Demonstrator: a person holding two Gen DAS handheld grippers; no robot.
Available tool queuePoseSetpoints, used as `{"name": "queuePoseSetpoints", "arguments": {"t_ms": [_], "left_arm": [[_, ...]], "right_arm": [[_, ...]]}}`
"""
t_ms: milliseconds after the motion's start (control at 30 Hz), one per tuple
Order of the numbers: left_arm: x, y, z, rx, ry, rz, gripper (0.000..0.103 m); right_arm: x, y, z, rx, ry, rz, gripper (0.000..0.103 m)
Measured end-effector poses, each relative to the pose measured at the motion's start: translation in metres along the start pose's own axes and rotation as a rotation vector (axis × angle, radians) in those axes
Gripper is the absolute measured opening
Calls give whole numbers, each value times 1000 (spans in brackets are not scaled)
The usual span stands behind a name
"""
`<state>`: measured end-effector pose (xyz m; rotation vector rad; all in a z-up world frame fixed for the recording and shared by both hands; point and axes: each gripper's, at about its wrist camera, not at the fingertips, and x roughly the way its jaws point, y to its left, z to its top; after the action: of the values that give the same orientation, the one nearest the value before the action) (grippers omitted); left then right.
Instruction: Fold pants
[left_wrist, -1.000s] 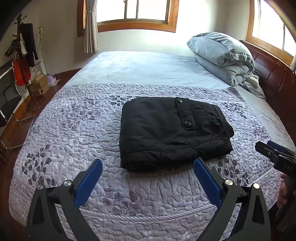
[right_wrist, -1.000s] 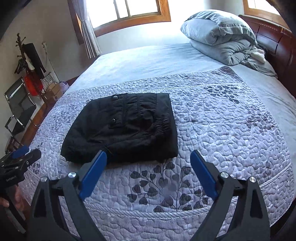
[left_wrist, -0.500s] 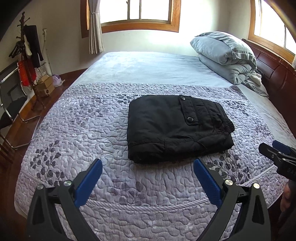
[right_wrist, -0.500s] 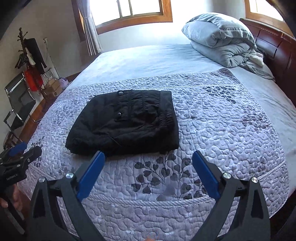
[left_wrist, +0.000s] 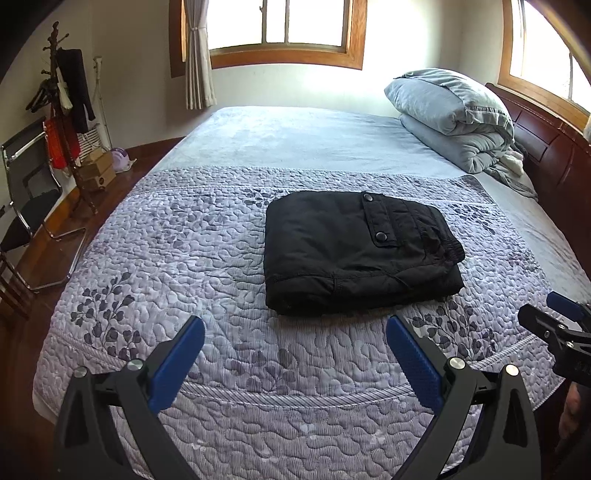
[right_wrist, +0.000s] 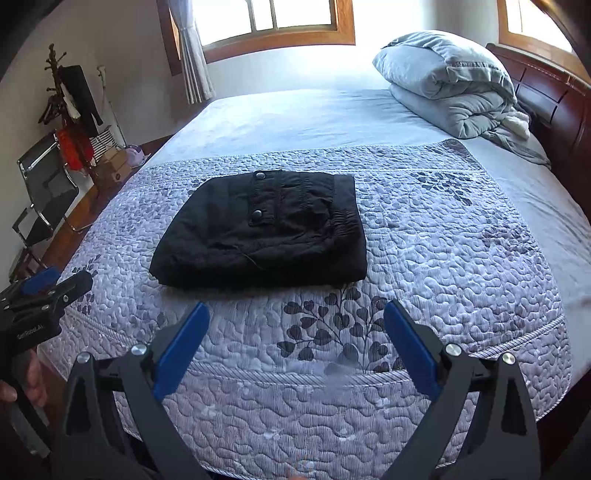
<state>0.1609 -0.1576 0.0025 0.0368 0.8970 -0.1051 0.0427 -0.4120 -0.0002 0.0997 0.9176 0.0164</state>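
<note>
The black pants (left_wrist: 358, 251) lie folded into a compact rectangle on the purple quilted bedspread (left_wrist: 184, 258), pocket flap with two snaps on top. They also show in the right wrist view (right_wrist: 266, 232). My left gripper (left_wrist: 295, 332) is open and empty, held above the bed's near edge, short of the pants. My right gripper (right_wrist: 297, 317) is open and empty, also near the bed's front edge. Each gripper shows at the edge of the other's view, the right one (left_wrist: 554, 325) and the left one (right_wrist: 48, 288).
A folded grey duvet (left_wrist: 454, 118) sits at the head of the bed by the dark wooden headboard (left_wrist: 546, 147). A folding chair (left_wrist: 29, 199), a coat stand (left_wrist: 62, 110) and boxes stand on the wood floor at the left.
Both grippers have pulled back from the pants towards the bed's near edge and risen a little. The pants have not moved.
</note>
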Motion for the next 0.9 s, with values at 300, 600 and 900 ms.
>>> {"name": "queuePoseSetpoints", "arguments": {"t_ms": [300,600,900], "left_arm": [[6,-4,-12,8,37,0,99],[3,-6,-11,3,41,-3,99],[9,-11,-13,16,67,-7,99]], "right_arm": [[4,2,-10,-6,33,-12,95],[4,1,-8,-5,43,-18,95],[10,0,-11,-5,70,-19,95]]}}
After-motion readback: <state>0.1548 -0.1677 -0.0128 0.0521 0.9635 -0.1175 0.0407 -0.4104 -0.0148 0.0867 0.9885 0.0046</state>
